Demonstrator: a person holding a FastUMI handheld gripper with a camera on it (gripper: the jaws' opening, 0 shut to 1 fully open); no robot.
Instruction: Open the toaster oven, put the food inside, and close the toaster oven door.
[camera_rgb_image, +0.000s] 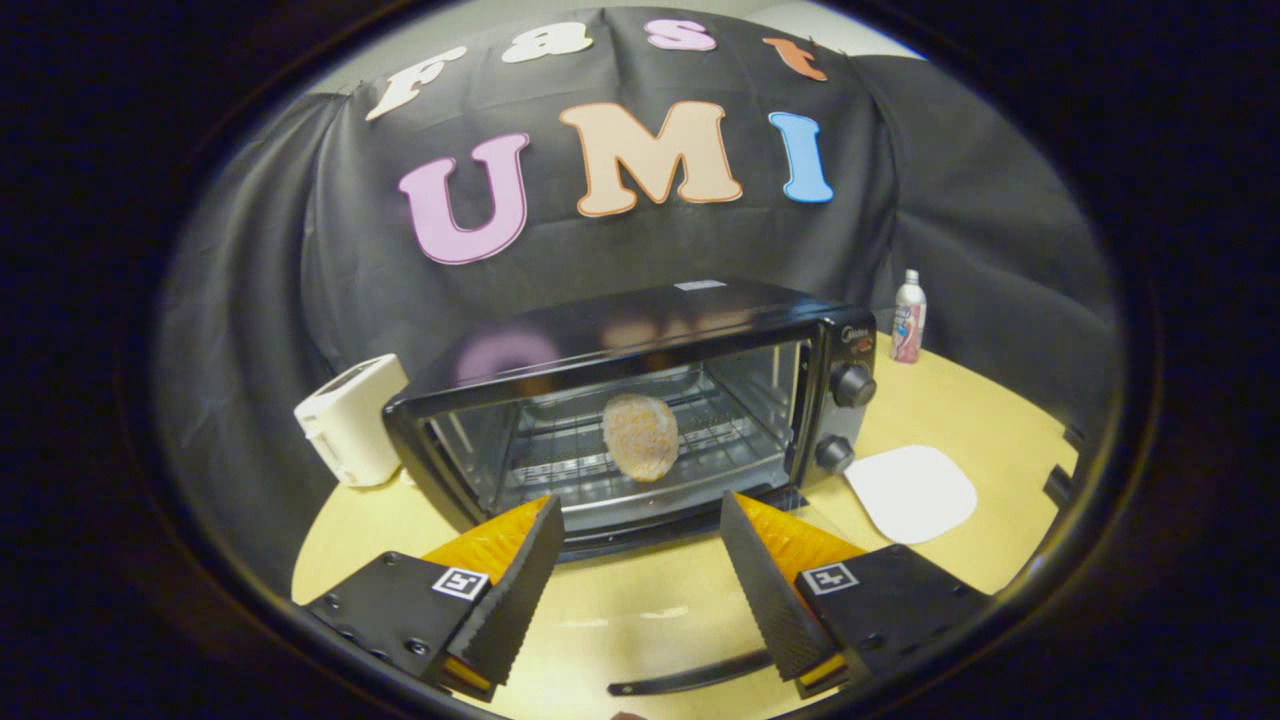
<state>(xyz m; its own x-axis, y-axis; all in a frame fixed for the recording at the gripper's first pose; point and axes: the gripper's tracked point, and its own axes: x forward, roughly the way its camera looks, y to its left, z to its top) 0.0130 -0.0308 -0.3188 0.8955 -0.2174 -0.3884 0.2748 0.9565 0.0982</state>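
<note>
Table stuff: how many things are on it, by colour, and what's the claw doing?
Black: 1, the toaster oven, with round food inside behind its glass.
White: 2, the toaster and the flat plate.
Pink and white: 1, the bottle.
Total: 4 on the table, plus the food.
The claw is open, holding nothing.

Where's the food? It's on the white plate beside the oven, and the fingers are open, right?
Not quite: the gripper view shows the round food inside the toaster oven, not on the white plate beside it. The fingers are open.
</note>
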